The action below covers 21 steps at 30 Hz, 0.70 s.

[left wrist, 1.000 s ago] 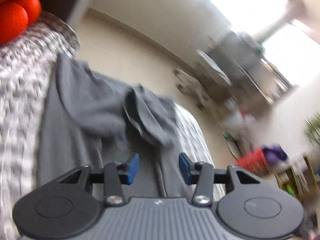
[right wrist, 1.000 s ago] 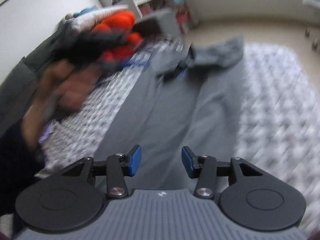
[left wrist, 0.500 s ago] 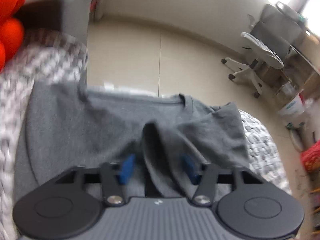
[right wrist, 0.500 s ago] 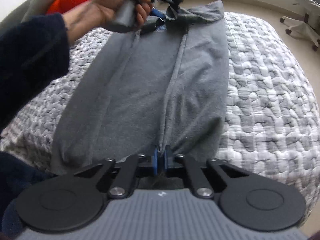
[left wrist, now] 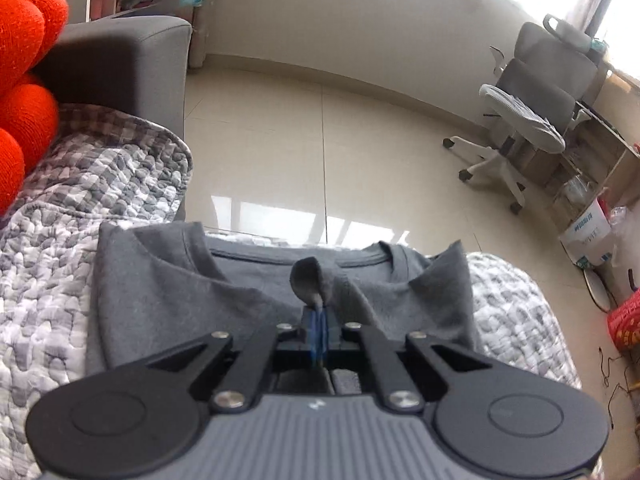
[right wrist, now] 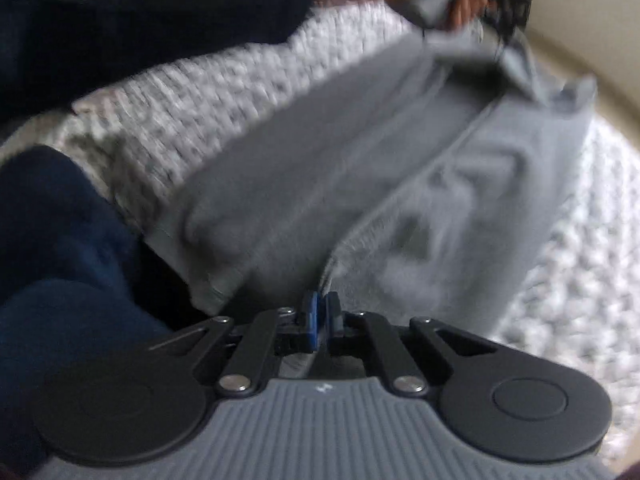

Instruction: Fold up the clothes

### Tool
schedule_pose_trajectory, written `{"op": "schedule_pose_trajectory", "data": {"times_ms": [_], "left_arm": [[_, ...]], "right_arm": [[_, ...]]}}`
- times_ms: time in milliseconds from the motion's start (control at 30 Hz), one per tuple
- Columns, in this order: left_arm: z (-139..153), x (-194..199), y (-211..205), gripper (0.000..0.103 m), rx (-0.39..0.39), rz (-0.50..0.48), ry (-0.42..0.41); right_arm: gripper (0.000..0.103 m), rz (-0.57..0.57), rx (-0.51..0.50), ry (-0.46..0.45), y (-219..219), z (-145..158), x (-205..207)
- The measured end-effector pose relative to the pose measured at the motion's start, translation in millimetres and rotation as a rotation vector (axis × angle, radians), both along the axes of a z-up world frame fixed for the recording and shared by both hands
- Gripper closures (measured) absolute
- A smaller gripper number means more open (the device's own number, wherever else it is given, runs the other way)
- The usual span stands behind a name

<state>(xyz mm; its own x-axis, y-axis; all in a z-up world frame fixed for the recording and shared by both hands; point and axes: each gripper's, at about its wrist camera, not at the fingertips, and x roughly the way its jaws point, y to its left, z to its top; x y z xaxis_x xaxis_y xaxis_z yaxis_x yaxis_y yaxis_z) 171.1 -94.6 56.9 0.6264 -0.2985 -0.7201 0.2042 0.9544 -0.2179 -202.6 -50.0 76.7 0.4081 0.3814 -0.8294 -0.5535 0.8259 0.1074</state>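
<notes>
I have both tongs pinching the grey T-shirt [left wrist: 168, 304] spread on the quilted bed [left wrist: 60, 280]: my left tongs [left wrist: 318, 320] pressed together on a fold near its collar, my right tongs [right wrist: 320, 312] clamped on cloth at its hem end.

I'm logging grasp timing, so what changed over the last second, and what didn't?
Both claws went from open to shut. The left claw pinched the gray shirt below its collar; the right claw clamped the fabric's fold near the hem. The shirt stayed spread on the quilted bedspread.
</notes>
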Motion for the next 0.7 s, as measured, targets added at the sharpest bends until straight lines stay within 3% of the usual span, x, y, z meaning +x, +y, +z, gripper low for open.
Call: {"op": "schedule_pose_trajectory", "data": {"times_ms": [100, 400, 567, 700], "left_arm": [[-2, -2, 0, 0.1, 0.008, -0.006, -0.018], [7, -3, 11, 0.101, -0.086, 0.022, -0.079], [-3, -3, 18, 0.099, -0.07, 0.049, -0.048], [0, -11, 22, 0.099, -0.118, 0.032, -0.058]], "right_arm": [[0.092, -0.047, 0.114, 0.047, -4, -4, 5], [0.087, -0.074, 0.149, 0.058, -3, -3, -3], [0.087, -0.069, 0.2, 0.053, -13, 2, -6], [0.087, -0.109, 0.227, 0.073, -20, 2, -9]]}}
